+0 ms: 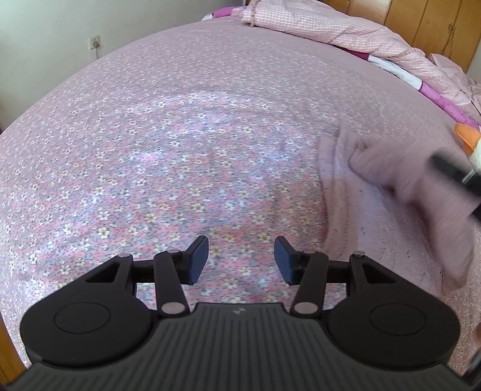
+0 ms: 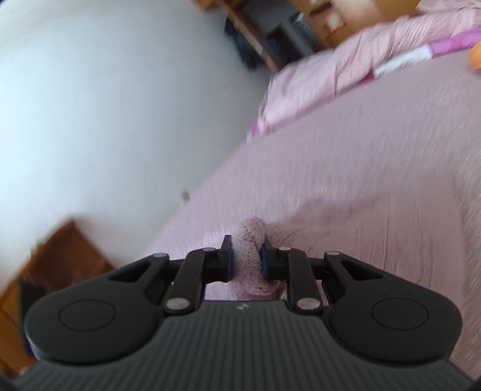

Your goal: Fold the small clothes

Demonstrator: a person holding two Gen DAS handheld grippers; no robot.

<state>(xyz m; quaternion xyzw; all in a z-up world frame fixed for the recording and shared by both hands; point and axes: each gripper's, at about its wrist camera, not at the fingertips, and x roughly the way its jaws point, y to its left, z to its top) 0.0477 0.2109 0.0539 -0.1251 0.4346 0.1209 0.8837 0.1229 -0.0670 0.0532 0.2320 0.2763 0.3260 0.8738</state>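
A small pink knitted garment (image 1: 378, 192) lies on the flowered bedspread (image 1: 168, 156) at the right of the left wrist view, one part lifted and blurred. My left gripper (image 1: 241, 260) hovers open over the bare bedspread, left of the garment, with nothing between its blue pads. The right gripper (image 1: 457, 177) shows as a dark blurred bar at the right edge, over the garment. In the right wrist view my right gripper (image 2: 246, 258) is shut on a bunched fold of the pink knitted garment (image 2: 248, 240), which trails off to the right on the bed.
A pink checked duvet (image 1: 330, 27) is heaped along the far side of the bed. An orange object (image 1: 467, 135) sits at the right edge. Wooden wardrobes (image 1: 421, 18) stand behind, a wall socket (image 1: 94, 43) at the far left.
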